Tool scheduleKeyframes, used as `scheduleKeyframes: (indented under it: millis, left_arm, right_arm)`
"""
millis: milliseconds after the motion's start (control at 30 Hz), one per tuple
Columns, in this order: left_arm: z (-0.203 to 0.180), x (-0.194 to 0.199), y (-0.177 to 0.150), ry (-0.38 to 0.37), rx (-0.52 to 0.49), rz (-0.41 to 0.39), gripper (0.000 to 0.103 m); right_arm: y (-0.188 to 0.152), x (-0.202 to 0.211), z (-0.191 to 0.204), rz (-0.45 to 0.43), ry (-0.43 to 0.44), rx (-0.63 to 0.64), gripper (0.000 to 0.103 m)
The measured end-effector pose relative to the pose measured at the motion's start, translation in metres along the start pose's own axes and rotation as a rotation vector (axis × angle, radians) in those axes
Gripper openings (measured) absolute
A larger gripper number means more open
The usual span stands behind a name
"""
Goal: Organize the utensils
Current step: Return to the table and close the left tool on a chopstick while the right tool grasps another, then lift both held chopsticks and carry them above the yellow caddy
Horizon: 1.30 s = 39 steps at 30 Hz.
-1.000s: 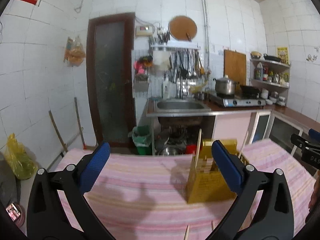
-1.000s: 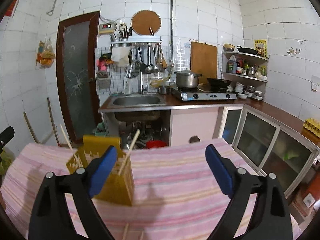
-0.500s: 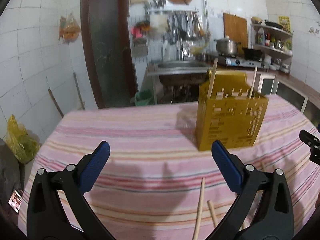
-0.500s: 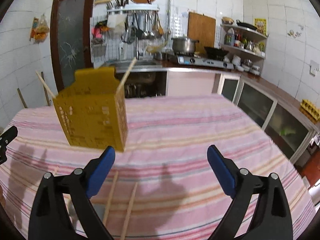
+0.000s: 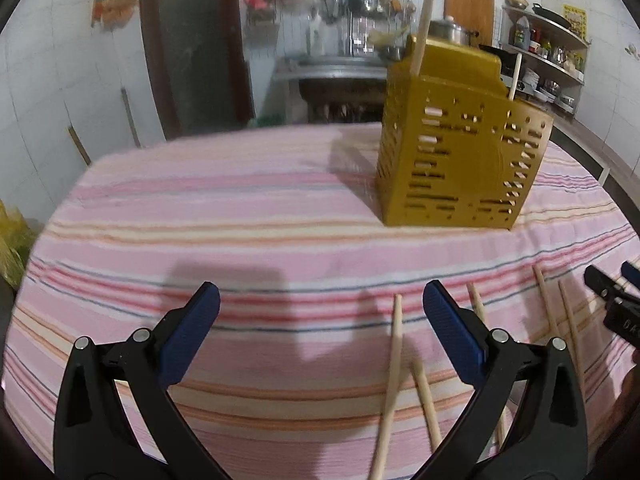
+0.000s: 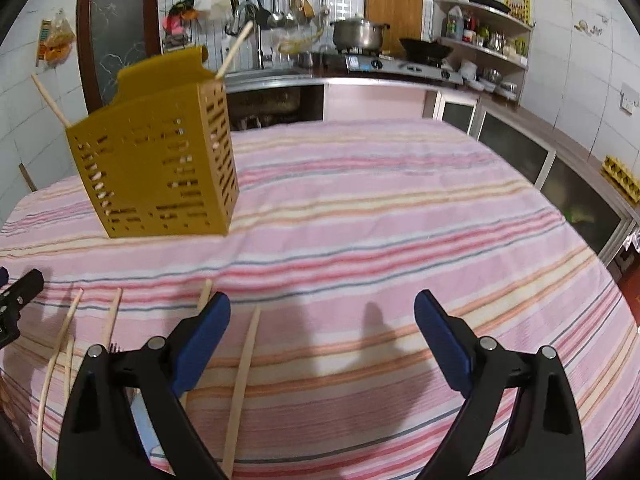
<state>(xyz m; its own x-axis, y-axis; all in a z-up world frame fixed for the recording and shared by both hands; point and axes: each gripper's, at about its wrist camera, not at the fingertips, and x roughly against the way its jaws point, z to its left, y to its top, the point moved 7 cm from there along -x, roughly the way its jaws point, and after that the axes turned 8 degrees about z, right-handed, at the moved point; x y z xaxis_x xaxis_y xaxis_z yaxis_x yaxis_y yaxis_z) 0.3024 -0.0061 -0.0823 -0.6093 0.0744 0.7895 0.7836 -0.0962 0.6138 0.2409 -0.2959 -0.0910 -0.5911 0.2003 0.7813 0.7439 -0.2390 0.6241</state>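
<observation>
Left gripper (image 5: pixel 320 316): fingers (image 5: pixel 188 336) spread wide, nothing between them, held low over the desk (image 5: pixel 240 208), which is covered in a pink striped cloth. Right gripper (image 6: pixel 322 320): fingers (image 6: pixel 440 344) likewise spread wide and empty, above a bare stretch of the same cloth.

Yellow perforated utensil holder (image 5: pixel 460 152) stands upright on the desk, beyond both grippers. It sits ahead and to the right in the left wrist view, ahead and to the left in the right wrist view (image 6: pixel 156 164). Two chopsticks stand in it, leaning outward at opposite corners: one at the left corner (image 5: pixel 424 24), one at the right corner (image 5: pixel 515 76).

Loose chopsticks lie flat on the cloth near the grippers. In the left wrist view, one long chopstick (image 5: pixel 390 380) lies just inside the right finger, with a shorter one (image 5: pixel 426 400) beside it; further sticks (image 5: pixel 568 320) lie to the right. In the right wrist view, one chopstick (image 6: pixel 242 384) lies just inside the left finger, others (image 6: pixel 60 348) further left.

A stove and pot stand on the kitchen counter (image 6: pixel 400 72) behind.
</observation>
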Motion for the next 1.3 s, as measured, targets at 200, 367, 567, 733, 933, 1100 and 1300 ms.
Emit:
scheduleKeyframes:
  millis: [200, 367, 567, 733, 933, 1100, 1300]
  left_arm:
    - [-0.016, -0.023, -0.010, 0.001, -0.056, 0.097, 0.088]
    - [-0.018, -0.037, -0.015, -0.005, -0.058, 0.165, 0.071]
    - [-0.024, -0.042, -0.016, -0.014, -0.067, 0.176, 0.063]
    - [-0.032, -0.038, -0.014, -0.022, -0.100, 0.188, 0.046]
    - [-0.035, -0.040, -0.014, -0.036, -0.101, 0.197, 0.037]
    - [-0.036, -0.041, -0.010, -0.061, -0.081, 0.202, 0.015]
    - [-0.038, -0.040, -0.010, -0.066, -0.082, 0.185, 0.004]
  right_arm:
    - [-0.015, -0.014, 0.007, 0.077, -0.022, -0.004, 0.091]
    - [-0.019, -0.016, 0.013, 0.103, -0.025, 0.012, 0.087]
    - [-0.024, -0.017, 0.021, 0.131, -0.001, 0.027, 0.067]
    - [-0.019, -0.019, 0.030, 0.146, 0.016, 0.028, 0.049]
    - [-0.016, -0.021, 0.033, 0.149, 0.023, 0.011, 0.039]
    - [-0.012, -0.023, 0.032, 0.155, 0.025, -0.007, 0.021]
    - [-0.009, -0.023, 0.034, 0.146, 0.035, -0.017, 0.007]
